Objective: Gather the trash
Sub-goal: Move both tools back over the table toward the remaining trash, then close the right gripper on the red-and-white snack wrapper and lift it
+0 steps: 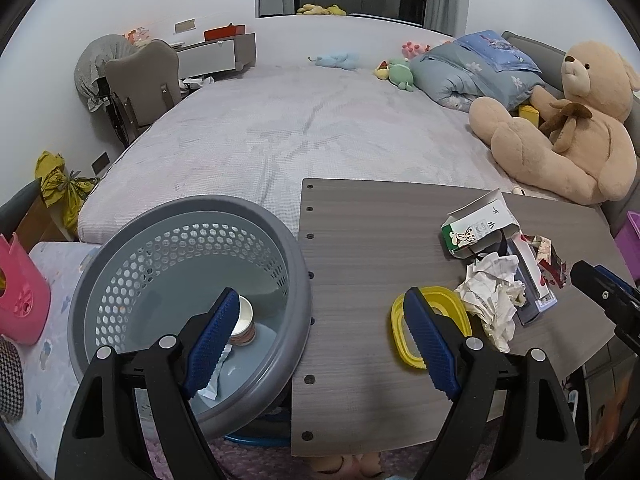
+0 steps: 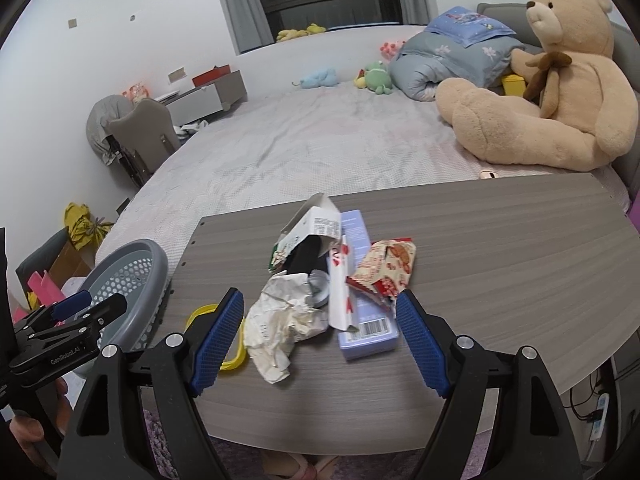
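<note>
Both grippers, left gripper (image 1: 320, 332) & right gripper (image 2: 320, 332): black plastic arms w/ silver screws, ribbed blue pads (image 2: 218, 344); white lettering on left one's side.

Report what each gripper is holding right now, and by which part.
Nothing is held. The left gripper and the right gripper are both open and empty; the trash pile lies untouched on the board.
</note>
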Demonstrator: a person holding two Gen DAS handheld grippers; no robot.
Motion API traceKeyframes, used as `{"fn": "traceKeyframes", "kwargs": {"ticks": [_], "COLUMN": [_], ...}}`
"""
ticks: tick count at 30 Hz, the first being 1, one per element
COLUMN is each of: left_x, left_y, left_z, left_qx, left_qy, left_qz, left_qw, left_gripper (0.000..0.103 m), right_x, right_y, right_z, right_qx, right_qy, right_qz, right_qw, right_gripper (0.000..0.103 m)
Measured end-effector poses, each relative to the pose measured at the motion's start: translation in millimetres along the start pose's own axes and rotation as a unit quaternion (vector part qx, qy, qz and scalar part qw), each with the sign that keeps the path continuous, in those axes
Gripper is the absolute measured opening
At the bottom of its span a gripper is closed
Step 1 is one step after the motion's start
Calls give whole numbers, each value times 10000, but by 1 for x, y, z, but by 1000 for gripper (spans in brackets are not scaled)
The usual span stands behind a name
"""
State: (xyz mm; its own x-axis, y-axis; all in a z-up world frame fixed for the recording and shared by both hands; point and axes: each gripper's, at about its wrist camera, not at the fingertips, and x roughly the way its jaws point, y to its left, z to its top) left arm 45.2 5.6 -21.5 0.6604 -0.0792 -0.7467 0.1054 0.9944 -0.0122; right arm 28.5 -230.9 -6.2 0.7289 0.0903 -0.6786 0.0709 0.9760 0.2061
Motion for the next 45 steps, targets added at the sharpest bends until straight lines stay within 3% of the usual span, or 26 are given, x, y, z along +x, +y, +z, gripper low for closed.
{"fn": "traceKeyframes", "kwargs": {"ticks": [25,45], "left_x": [1,8], "left_y": [-22,-21], "left_z": [2,2], "left_qx": [103,119], "left_qy": [-18,25], "left_qz": [111,306], "left_qw": [9999,9995], "left_gripper": [80,80], "right_x": [6,51], "right_y": [-39,-54], "right_z": [0,8], "right_qx": [224,630], "right_qy": [77,495], "right_qz": [-67,-72], "right_qw": [9997,9968], "right_gripper": [77,77]}}
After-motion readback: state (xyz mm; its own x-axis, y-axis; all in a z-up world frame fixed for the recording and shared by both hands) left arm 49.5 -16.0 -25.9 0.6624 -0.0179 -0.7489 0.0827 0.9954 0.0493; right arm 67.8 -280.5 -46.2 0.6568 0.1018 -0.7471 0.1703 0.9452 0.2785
